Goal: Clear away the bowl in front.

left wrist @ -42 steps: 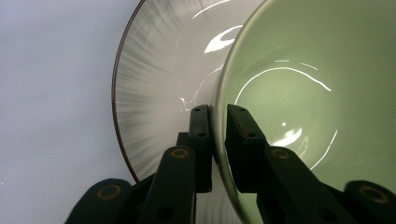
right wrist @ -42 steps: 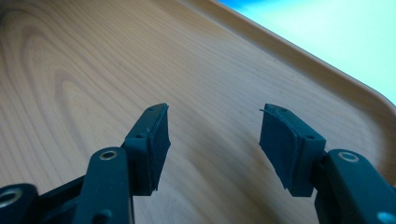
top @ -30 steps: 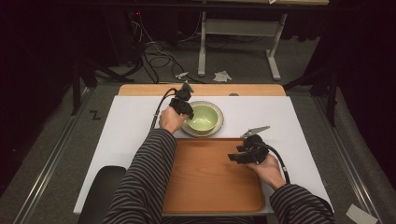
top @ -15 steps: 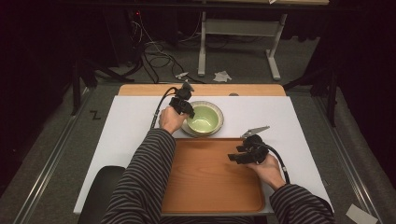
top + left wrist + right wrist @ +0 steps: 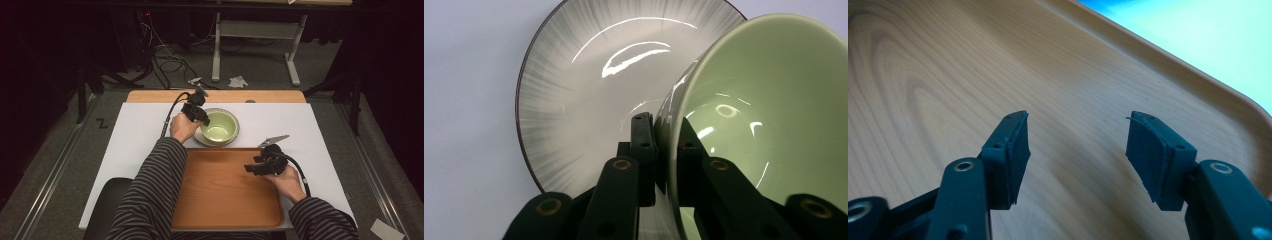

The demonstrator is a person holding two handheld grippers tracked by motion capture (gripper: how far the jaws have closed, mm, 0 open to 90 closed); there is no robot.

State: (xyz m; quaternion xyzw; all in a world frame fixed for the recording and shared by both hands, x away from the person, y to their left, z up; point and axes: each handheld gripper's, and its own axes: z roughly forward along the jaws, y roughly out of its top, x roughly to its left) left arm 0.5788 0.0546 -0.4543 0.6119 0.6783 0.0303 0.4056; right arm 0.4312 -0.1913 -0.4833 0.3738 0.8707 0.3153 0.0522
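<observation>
- Left gripper [image 5: 200, 112]: jaws clamped on the rim of the pale green glazed ceramic bowl [image 5: 218, 126], at the side of the bowl nearest the person's left hand [image 5: 181, 127].
- Left gripper view: one jaw pressed on the bowl's outer wall, the other inside against the green glaze; rim pinched between them [image 5: 663, 150].
- Bowl [image 5: 769, 115] sits over a shallow grey plate with fine radial streaks and a dark rim [image 5: 574, 100]; in the left gripper view it appears tilted on the plate, but whether it is lifted off cannot be told.
- Bowl and plate are on the white table cover [image 5: 140, 130], just beyond the far edge of the rectangular wooden tray [image 5: 220, 195].
- Right gripper [image 5: 257, 166]: jaws open, nothing between them, over the right part of the tray, well apart from the bowl.
- Right gripper view: black padded jaws spread wide [image 5: 1075, 150] over the tray's wood grain [image 5: 923, 75]; raised tray rim and the light table cover beyond it.
- Both forearms in striped sleeves [image 5: 150, 190].
</observation>
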